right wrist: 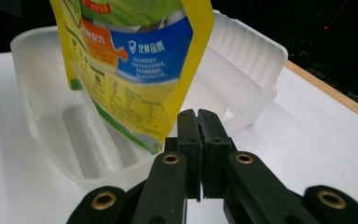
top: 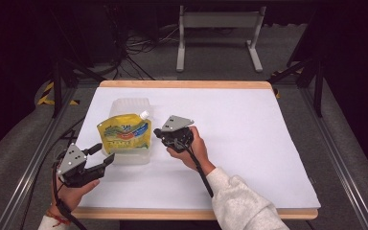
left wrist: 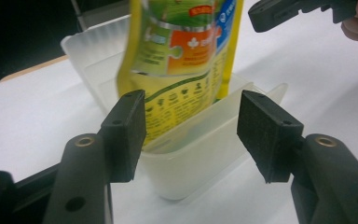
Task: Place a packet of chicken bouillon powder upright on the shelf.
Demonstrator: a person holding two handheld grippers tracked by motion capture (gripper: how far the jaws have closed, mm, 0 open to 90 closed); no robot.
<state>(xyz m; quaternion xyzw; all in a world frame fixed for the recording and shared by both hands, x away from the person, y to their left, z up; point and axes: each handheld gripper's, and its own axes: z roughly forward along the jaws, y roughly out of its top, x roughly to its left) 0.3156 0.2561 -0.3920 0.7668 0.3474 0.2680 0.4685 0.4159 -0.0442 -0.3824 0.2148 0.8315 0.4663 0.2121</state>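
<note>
Nearest me, my left gripper [top: 99, 156] sits at the table's [top: 249, 143] near left corner, jaws spread wide with nothing between the pads. In the left gripper view its pads [left wrist: 129, 130] frame the near end of the tub [left wrist: 191, 163]; I cannot tell whether they touch the wall or stand just short of it. The tub's base is cut off by the jaws there.

My right gripper [top: 159, 133] lies further in, just right of the tub [top: 134, 157], held in my right hand [top: 194, 148]. In the right gripper view its jaws are pressed together, empty, with the tips [right wrist: 198, 116] close against the tub's rim [right wrist: 121, 175]; contact is hard to make out.

The pouch [top: 124, 133], yellow with a white spout at its top corner, stands inside the clear tub, leaning. Its top is cut off in both gripper views, and its print is too blurred to read in the left one. In the right gripper view the pouch [right wrist: 135, 70] rises just beyond the closed tips, slightly left of them.

Beyond the table, cables and a grey stand [top: 218, 36] lie in dim light.
</note>
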